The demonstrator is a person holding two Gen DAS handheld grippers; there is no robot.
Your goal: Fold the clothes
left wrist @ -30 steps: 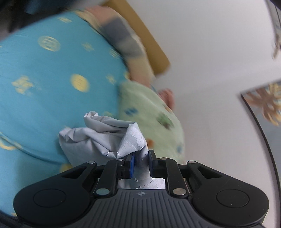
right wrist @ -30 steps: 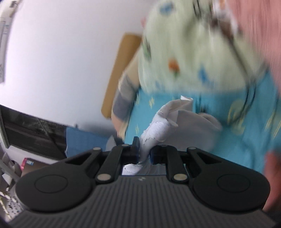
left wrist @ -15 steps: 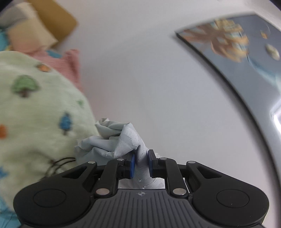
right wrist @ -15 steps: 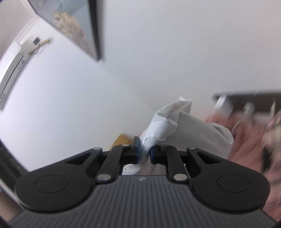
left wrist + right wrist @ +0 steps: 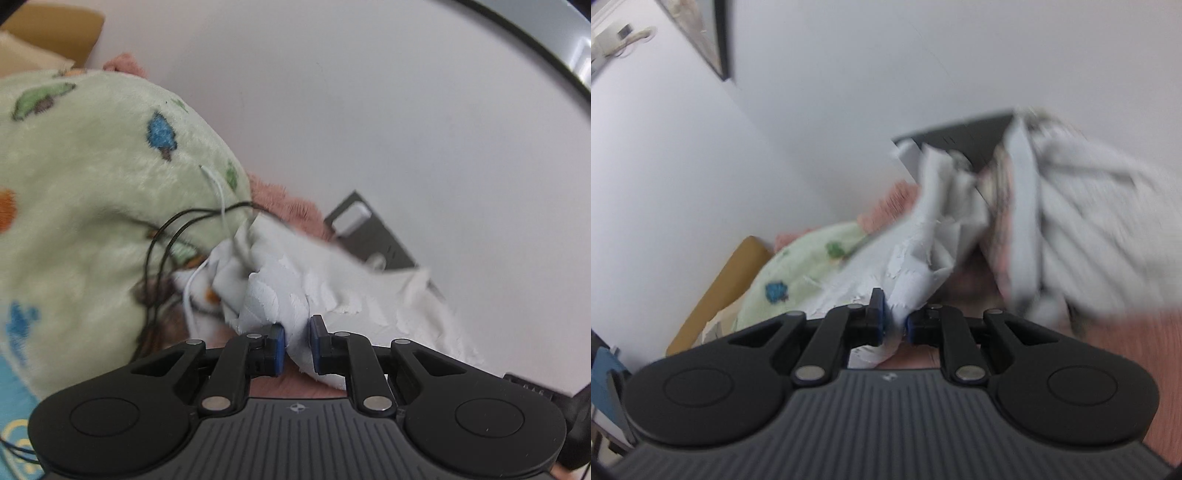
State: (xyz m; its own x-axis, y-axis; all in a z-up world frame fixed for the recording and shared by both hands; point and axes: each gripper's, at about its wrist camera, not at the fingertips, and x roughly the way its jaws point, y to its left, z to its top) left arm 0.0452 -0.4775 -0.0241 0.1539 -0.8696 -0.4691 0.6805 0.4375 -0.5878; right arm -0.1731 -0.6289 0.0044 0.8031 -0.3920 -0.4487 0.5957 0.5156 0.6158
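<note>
A crumpled white garment (image 5: 332, 280) with a raised leaf-like texture hangs in the air, gripped at two places. My left gripper (image 5: 297, 345) is shut on one bunched edge of it, and the cloth spreads away to the right in the left wrist view. My right gripper (image 5: 895, 321) is shut on another edge of the same white garment (image 5: 923, 254), which billows up and to the right, blurred by motion. How far the garment hangs down is hidden behind the gripper bodies.
A pale green fleece blanket (image 5: 92, 206) with small trees lies to the left, thin black and white cables (image 5: 173, 236) trailing over it. Pink fabric (image 5: 1108, 347) lies below. A dark headboard panel (image 5: 373, 236) and a white wall (image 5: 849, 110) stand behind, with a framed picture (image 5: 709, 37) on it.
Both grippers swung away from the blue patterned sheet toward the wall and pink fabric, keeping their hold. The white garment has opened out from a tight bundle into a wider, billowing spread.
</note>
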